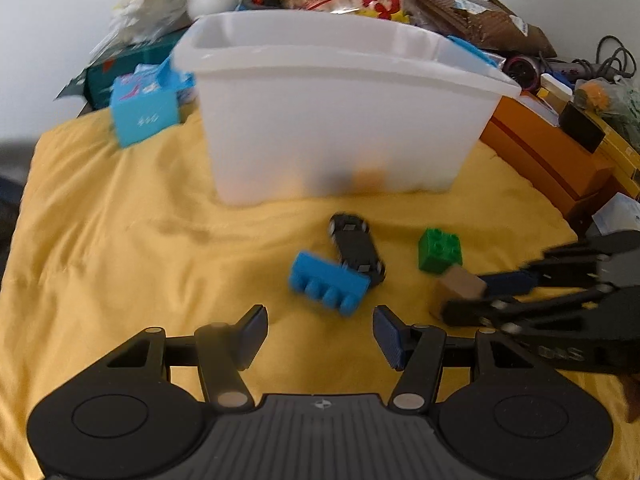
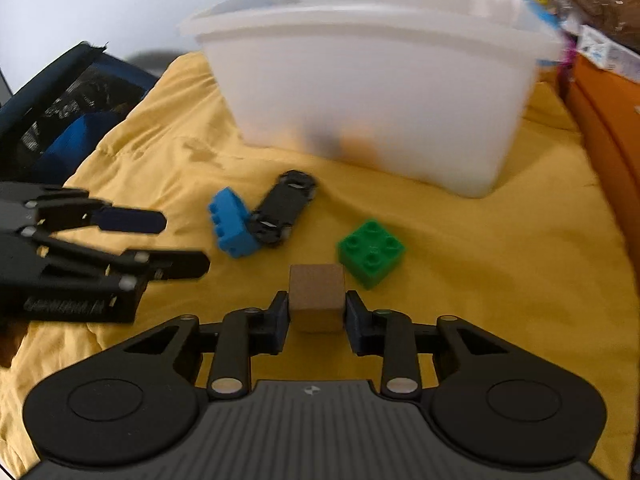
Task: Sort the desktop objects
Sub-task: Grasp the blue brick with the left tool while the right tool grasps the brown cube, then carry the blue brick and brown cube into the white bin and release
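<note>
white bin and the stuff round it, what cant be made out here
- White bin contents: both views, frosted wall blurs them to dark and orange smudges.
- Brown cube: left wrist view, partly behind the right gripper.
- Toy car top side: both views, it lies wheels-up.

Plain white wall (image 1: 60, 20), yellow cloth (image 1: 120, 240) over the surface, orange boxes (image 1: 540, 152) alongside

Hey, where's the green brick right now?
In the right wrist view the green brick sits on the yellow cloth, right of the toy car, just beyond the wooden cube between the right gripper's fingers.
</note>
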Available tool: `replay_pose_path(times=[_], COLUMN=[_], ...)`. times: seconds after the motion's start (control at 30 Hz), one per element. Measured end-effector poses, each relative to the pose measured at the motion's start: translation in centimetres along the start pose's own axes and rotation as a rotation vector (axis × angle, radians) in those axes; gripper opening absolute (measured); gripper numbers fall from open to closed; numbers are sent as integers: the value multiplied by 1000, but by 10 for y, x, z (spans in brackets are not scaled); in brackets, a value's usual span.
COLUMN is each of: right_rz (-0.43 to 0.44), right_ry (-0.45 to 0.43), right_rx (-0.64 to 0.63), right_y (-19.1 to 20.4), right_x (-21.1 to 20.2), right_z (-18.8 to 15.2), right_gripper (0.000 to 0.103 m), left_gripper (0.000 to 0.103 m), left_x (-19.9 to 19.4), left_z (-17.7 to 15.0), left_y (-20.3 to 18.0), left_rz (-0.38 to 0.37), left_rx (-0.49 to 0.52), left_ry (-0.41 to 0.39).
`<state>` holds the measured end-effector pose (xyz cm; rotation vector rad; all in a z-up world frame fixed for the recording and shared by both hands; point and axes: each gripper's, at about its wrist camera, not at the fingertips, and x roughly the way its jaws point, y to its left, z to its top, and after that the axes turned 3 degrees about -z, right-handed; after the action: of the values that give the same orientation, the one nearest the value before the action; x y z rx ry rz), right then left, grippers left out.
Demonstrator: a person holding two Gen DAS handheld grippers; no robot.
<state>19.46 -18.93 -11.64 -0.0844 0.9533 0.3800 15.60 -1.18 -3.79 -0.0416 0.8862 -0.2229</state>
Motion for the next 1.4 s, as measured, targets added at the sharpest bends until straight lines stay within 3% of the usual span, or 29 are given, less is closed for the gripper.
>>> replay_pose_path(times=[0.27, 0.37, 0.5, 0.67, 1.0, 1.2, 1.4], right_rz=[-27, -26, -19, -12, 28, 22, 3], right_ry=[10, 3, -6, -56, -209, -285, -309], right_rx=[67, 83, 96, 113, 90, 52, 49], right_y=[-29, -31, -31, -28, -22, -27, -40], right_x=[-24, -29, -32, -40, -72, -92, -96], right_z=[-20, -25, -26, -20, 35, 82, 132], right_gripper=[33, 33, 33, 33, 32, 32, 32], left_gripper=[63, 55, 54, 54, 55, 55, 55], left_x=[35, 36, 25, -9, -74, -85, -80], left_z=[13, 11, 7, 9, 50, 98, 149], left_y=[-8, -6, -9, -4, 15, 23, 25], left_rz=[12, -11, -11, -19, -29, -15, -13], left_rx=[92, 107, 130, 68, -64, -30, 0], left_ry=[42, 46, 28, -21, -122, -171, -152])
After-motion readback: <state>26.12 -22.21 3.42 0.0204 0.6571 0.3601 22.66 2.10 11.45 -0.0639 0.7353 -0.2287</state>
